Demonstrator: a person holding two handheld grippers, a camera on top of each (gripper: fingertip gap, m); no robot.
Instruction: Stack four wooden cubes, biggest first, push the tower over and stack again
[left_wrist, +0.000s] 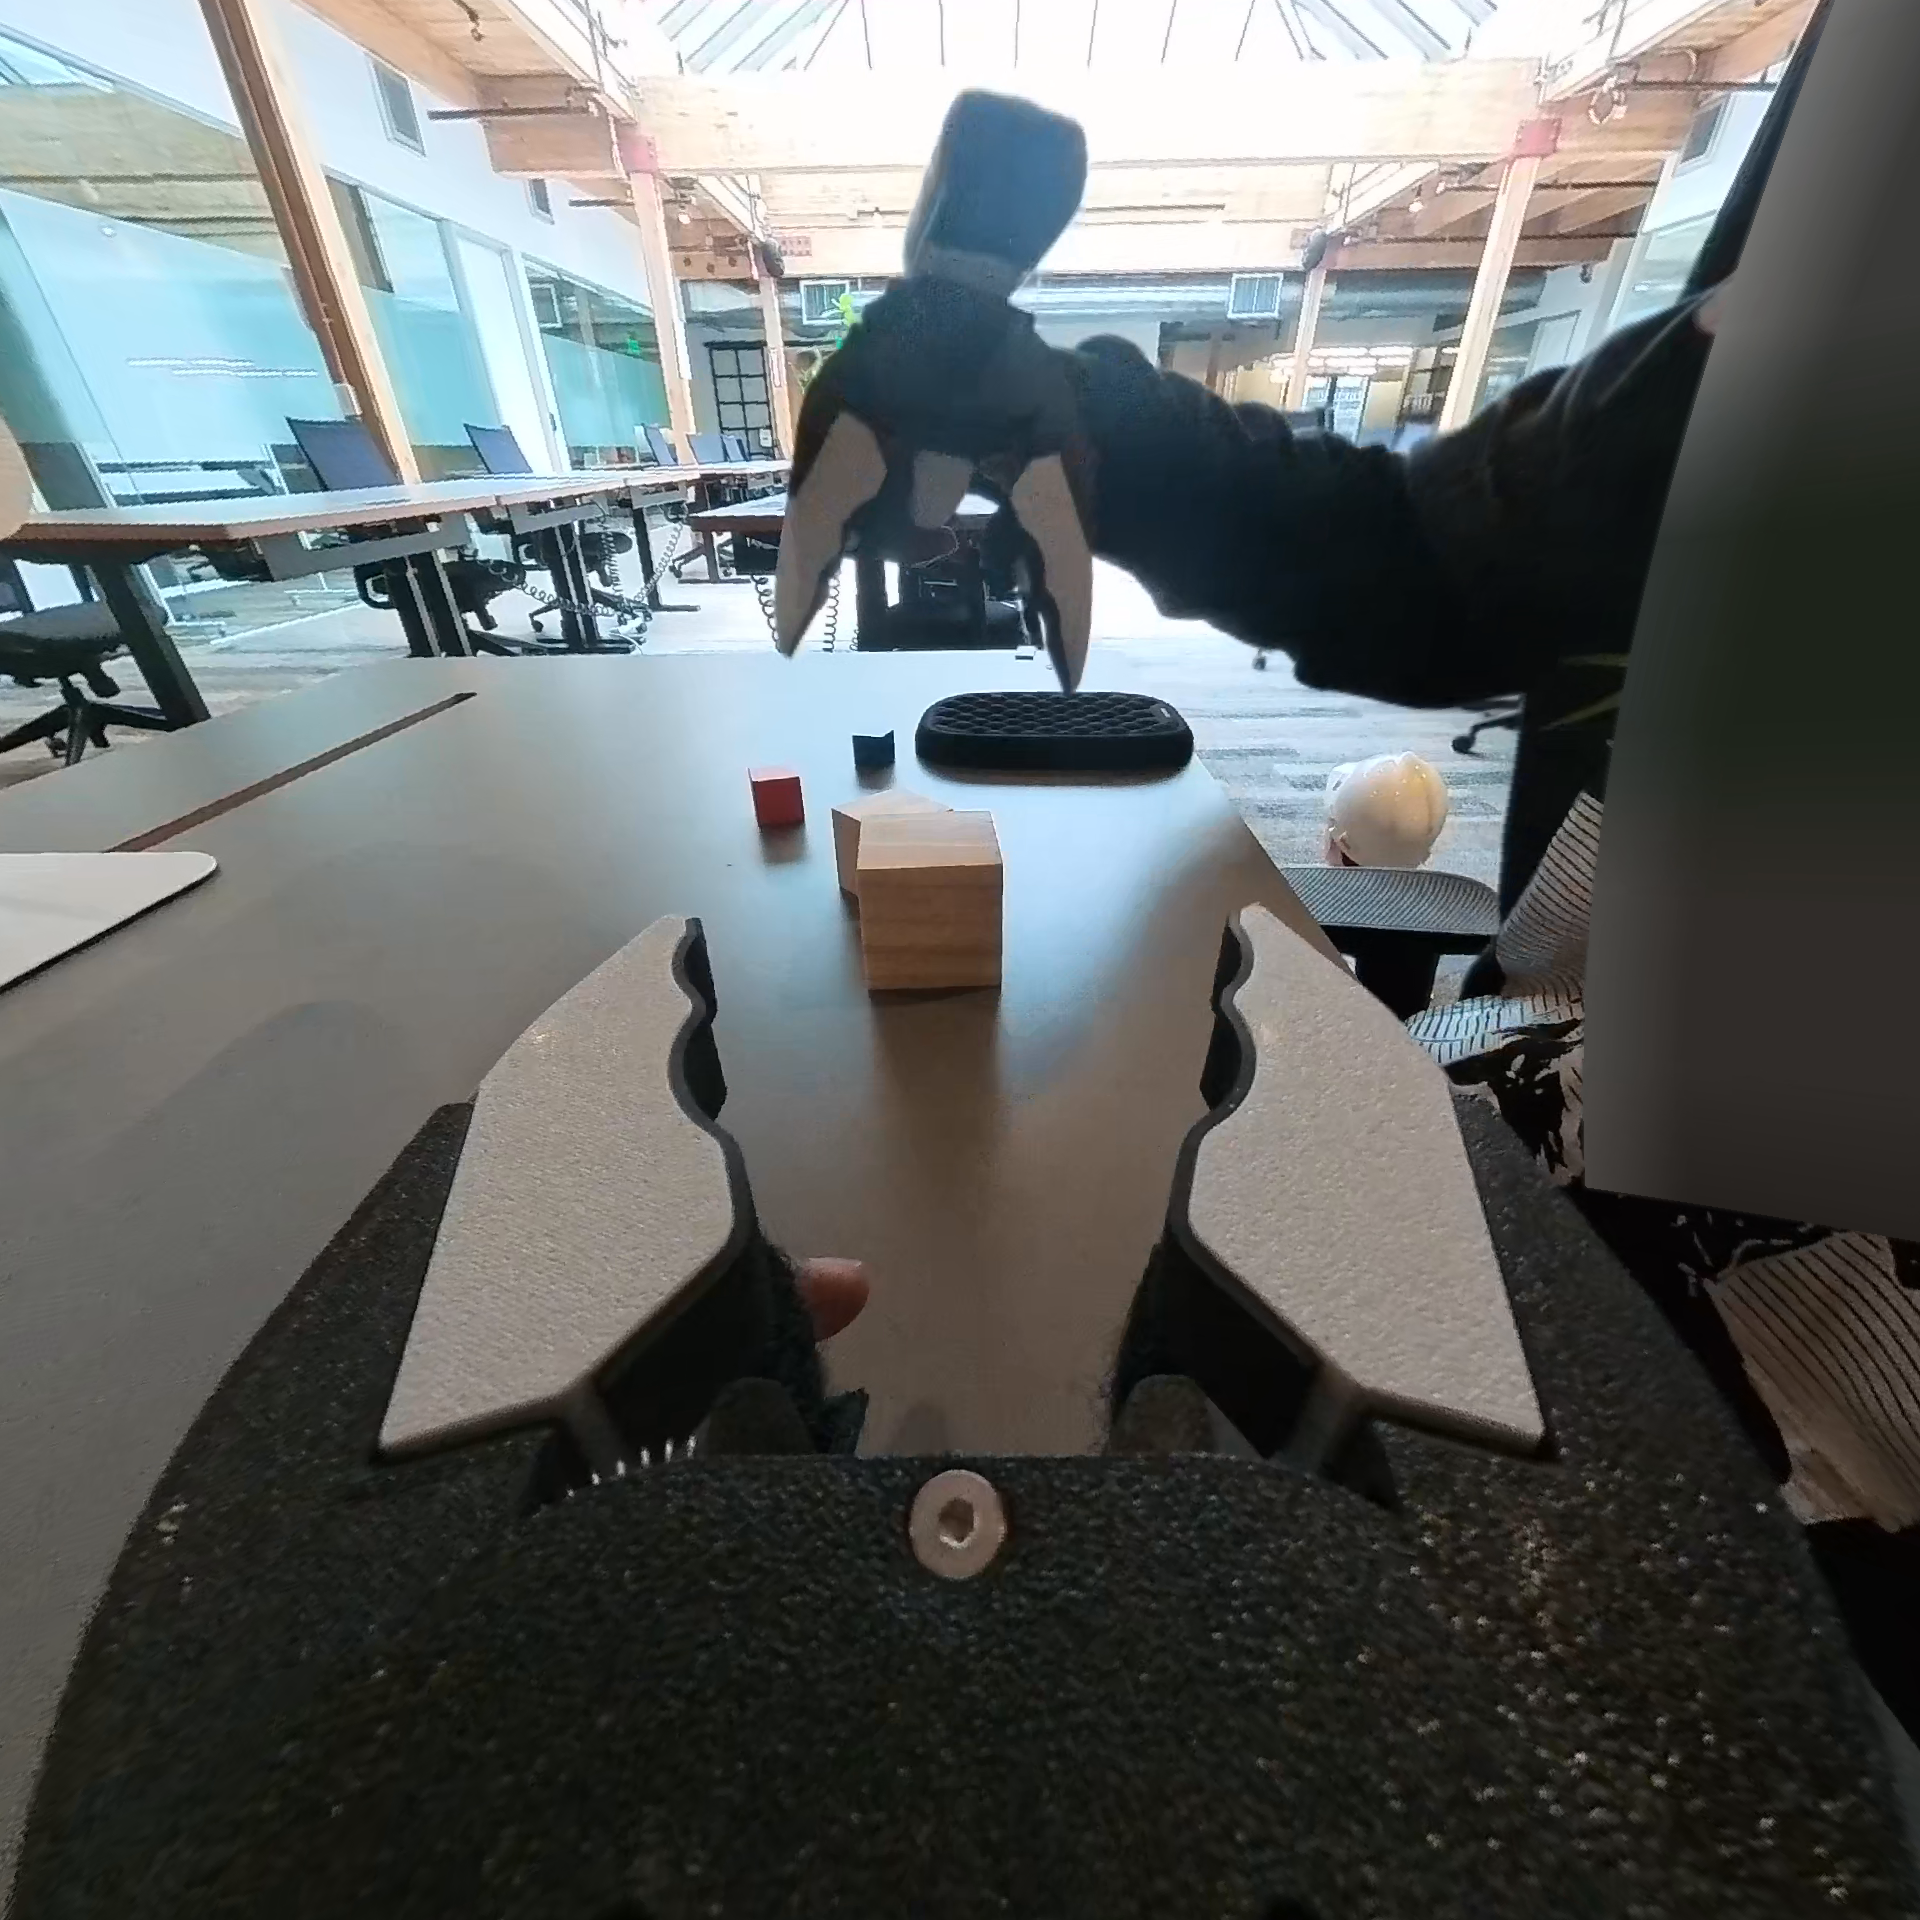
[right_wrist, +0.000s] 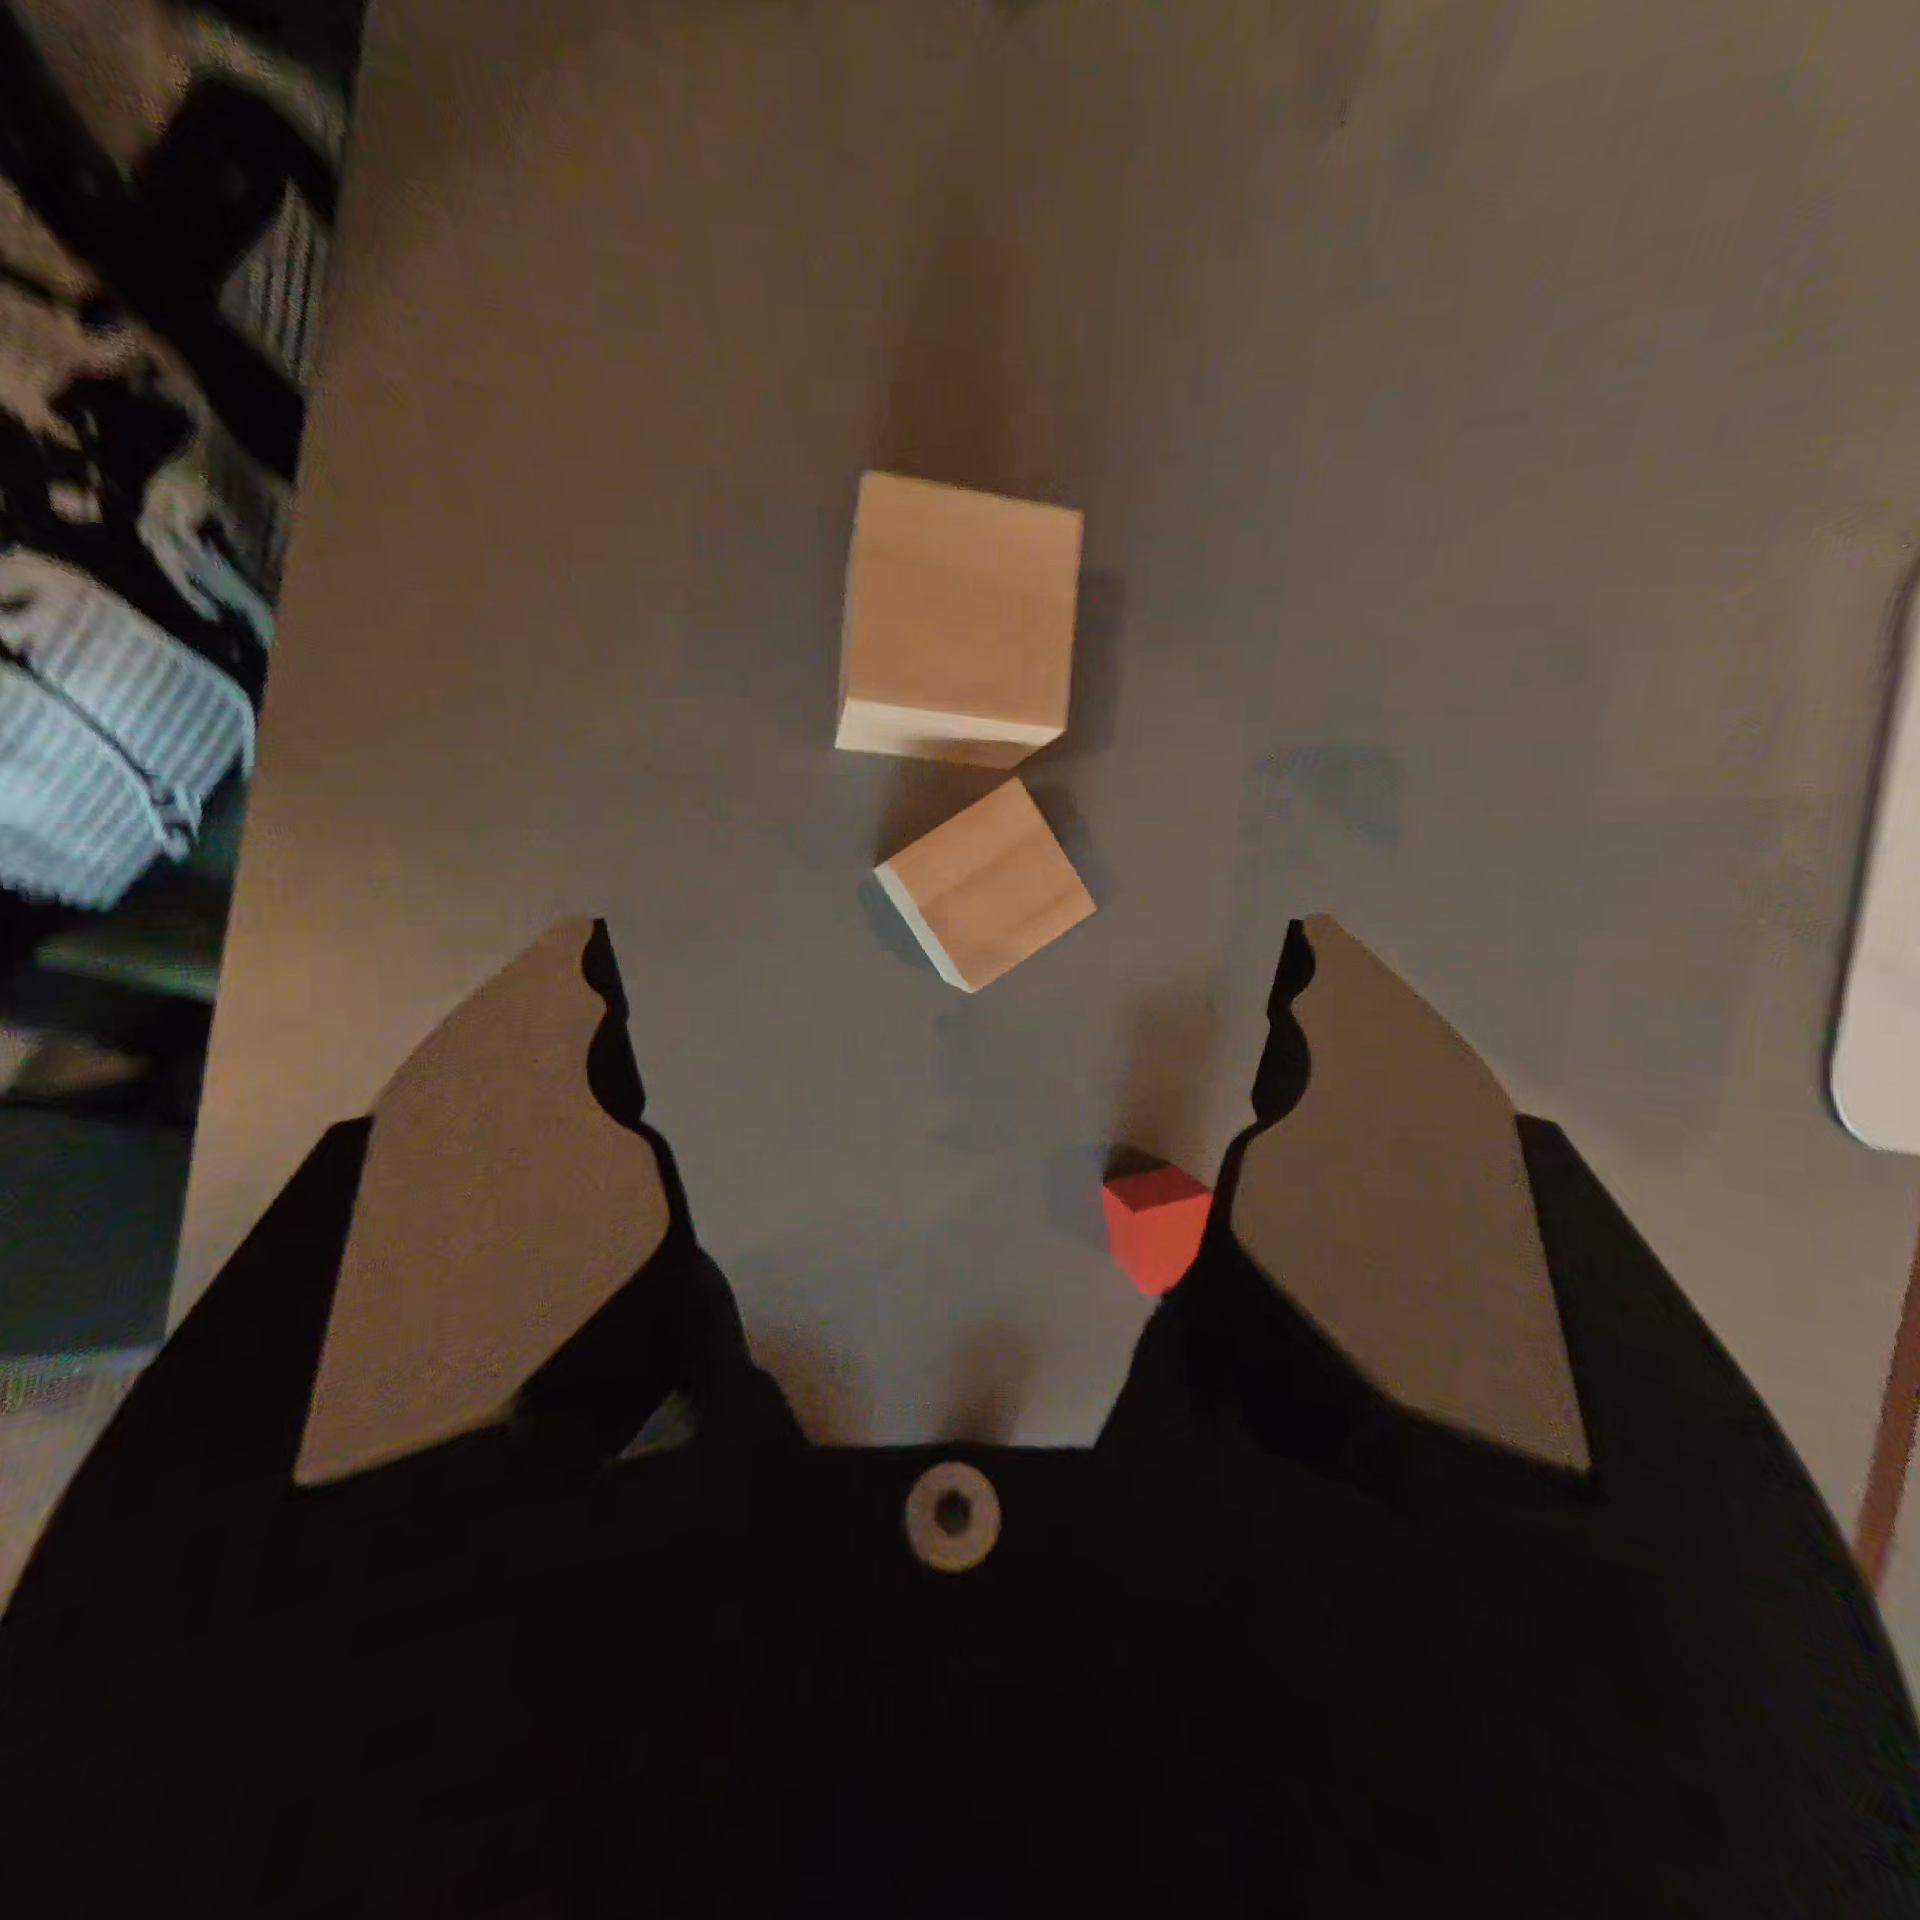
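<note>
Four cubes lie apart on the dark table (left_wrist: 520, 987). The biggest plain wooden cube (left_wrist: 930, 899) (right_wrist: 961, 613) sits nearest my left gripper. A smaller plain wooden cube (left_wrist: 883, 821) (right_wrist: 987, 899) touches its far corner. A small red cube (left_wrist: 776, 797) (right_wrist: 1153, 1226) and a smaller blue cube (left_wrist: 873, 748) lie beyond. My left gripper (left_wrist: 961, 935) is open and empty, low over the table just short of the big cube. My right gripper (right_wrist: 943, 930) (left_wrist: 935, 660) is open and empty, held high above the cubes and pointing down.
A black honeycomb-textured pad (left_wrist: 1055, 730) lies at the table's far edge. A white mat (left_wrist: 94, 904) (right_wrist: 1881, 935) lies at one side. A mesh chair (left_wrist: 1392, 914) and a person's black sleeve (left_wrist: 1351, 551) are at the right. Office desks and chairs stand behind.
</note>
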